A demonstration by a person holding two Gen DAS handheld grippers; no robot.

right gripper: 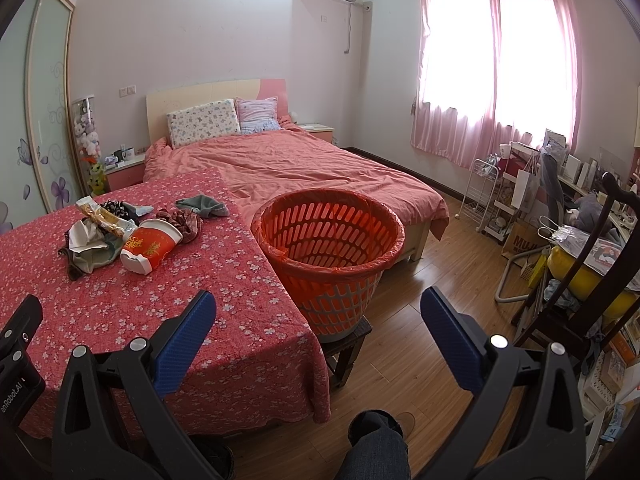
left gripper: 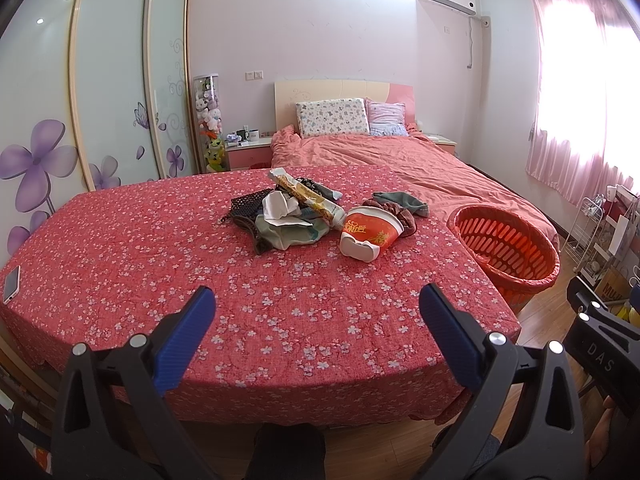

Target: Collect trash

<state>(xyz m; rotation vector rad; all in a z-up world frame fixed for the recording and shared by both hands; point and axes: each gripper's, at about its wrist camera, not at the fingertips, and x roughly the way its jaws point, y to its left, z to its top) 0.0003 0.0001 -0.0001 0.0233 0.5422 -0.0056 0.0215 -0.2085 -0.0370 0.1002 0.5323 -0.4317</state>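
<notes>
Both my hand-held grippers, left (left gripper: 316, 312) and right (right gripper: 318, 314), jaws apart, empty; trash pile (left gripper: 296, 212) mid-frame on counter (left gripper: 120, 260); basket (right gripper: 328, 248) alongside for drops.

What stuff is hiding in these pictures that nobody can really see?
- Basket bottom: both views, hidden by its own wall.
- Under the trash pile: both views, covered by the wrappers on top.
- Cup inside: both views, its mouth faces away.
- Phone: left wrist view, cut off by the edge.
- Nightstand mugs: too small to read.
</notes>
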